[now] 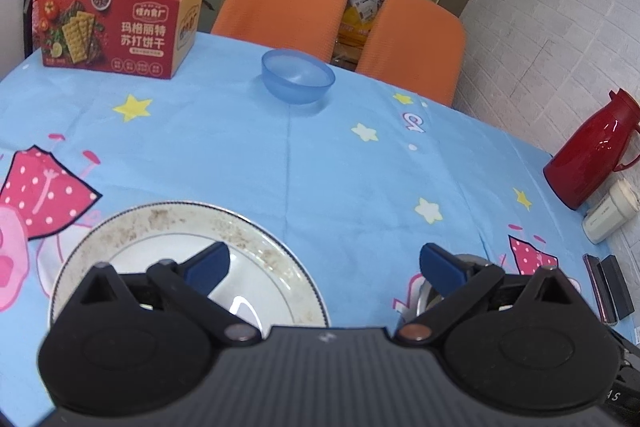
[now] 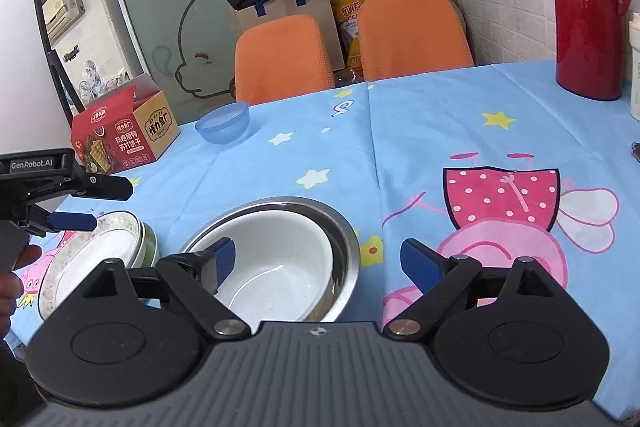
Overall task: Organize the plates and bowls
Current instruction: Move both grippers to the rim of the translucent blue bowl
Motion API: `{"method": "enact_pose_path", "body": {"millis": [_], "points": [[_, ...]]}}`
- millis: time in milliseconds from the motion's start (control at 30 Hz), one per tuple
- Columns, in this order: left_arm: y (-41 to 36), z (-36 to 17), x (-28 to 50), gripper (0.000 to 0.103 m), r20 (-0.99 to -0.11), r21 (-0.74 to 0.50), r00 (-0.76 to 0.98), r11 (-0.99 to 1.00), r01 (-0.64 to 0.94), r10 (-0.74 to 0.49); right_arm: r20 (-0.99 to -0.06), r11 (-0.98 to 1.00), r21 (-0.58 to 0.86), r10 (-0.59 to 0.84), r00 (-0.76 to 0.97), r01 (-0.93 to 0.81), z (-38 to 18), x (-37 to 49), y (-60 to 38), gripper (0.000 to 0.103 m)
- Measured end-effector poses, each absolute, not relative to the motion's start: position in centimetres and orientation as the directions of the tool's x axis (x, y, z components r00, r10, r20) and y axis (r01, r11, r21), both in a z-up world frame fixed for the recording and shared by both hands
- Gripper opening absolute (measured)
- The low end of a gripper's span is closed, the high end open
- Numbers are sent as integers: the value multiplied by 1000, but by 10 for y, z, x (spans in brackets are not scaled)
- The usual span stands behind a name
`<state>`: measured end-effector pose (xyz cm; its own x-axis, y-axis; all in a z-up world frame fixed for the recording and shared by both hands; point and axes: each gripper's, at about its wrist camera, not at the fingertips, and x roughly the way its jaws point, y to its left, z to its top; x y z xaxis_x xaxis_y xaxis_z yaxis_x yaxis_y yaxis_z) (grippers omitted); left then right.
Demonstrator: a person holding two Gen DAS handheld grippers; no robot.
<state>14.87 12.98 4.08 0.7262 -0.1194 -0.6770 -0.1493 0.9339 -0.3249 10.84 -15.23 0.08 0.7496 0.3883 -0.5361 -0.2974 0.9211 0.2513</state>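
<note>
The soiled plate point(image 1: 168, 227) is sitting at the tabletop's near edge, partly hidden under the wide-spread left tool point(image 1: 324, 263), while the right tool point(image 2: 316, 259), equally wide, is hanging over a white bowl point(image 2: 280, 267) nested in a steel bowl point(image 2: 340, 227), its near rim cut off.

We hold left gripper point(image 1: 324, 267) low and level, jaws spread wide, nothing between blue pads point(image 1: 208, 267). Our right gripper point(image 2: 316, 263) likewise gapes, jaws wide apart, empty, pads point(image 2: 418, 265) pointing forward. In right wrist view, left gripper point(image 2: 86, 203) sits at far left, our hand point(image 2: 16, 275) gripping its handle.
</note>
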Motion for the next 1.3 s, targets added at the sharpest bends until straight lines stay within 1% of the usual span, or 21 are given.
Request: {"method": "enact_pose_path", "body": {"millis": [167, 367, 467, 667, 767, 900, 1033, 1100, 1300], "points": [[142, 42, 163, 100, -683, -288, 725, 944, -158, -87, -536, 915, 206, 402, 742, -347, 11, 126, -136, 103], [156, 51, 192, 100, -675, -249, 736, 957, -149, -61, -528, 891, 140, 436, 729, -431, 39, 170, -110, 103], [163, 55, 213, 100, -673, -224, 738, 963, -148, -42, -532, 869, 115, 463, 709, -481, 53, 201, -95, 103], [180, 58, 275, 100, -680, -168, 733, 973, -161, 3, -567, 846, 126, 490, 662, -519, 68, 281, -60, 103], [193, 53, 310, 100, -687, -180, 727, 967, -182, 9, -607, 842, 153, 493, 623, -517, 62, 322, -43, 103], [217, 37, 354, 100, -720, -268, 694, 927, -263, -11, -669, 848, 238, 497, 553, -474, 35, 372, -22, 103], [228, 21, 383, 100, -750, -314, 661, 889, -332, -18, -711, 860, 238, 471, 522, -452, 10, 402, -2, 103], [228, 16, 391, 100, -755, -308, 655, 886, -347, -6, -715, 861, 230, 466, 521, -454, 5, 409, 4, 103], [225, 6, 415, 100, -765, -241, 641, 896, -373, 61, -714, 830, 207, 491, 500, -518, 2, 420, 21, 103]]}}
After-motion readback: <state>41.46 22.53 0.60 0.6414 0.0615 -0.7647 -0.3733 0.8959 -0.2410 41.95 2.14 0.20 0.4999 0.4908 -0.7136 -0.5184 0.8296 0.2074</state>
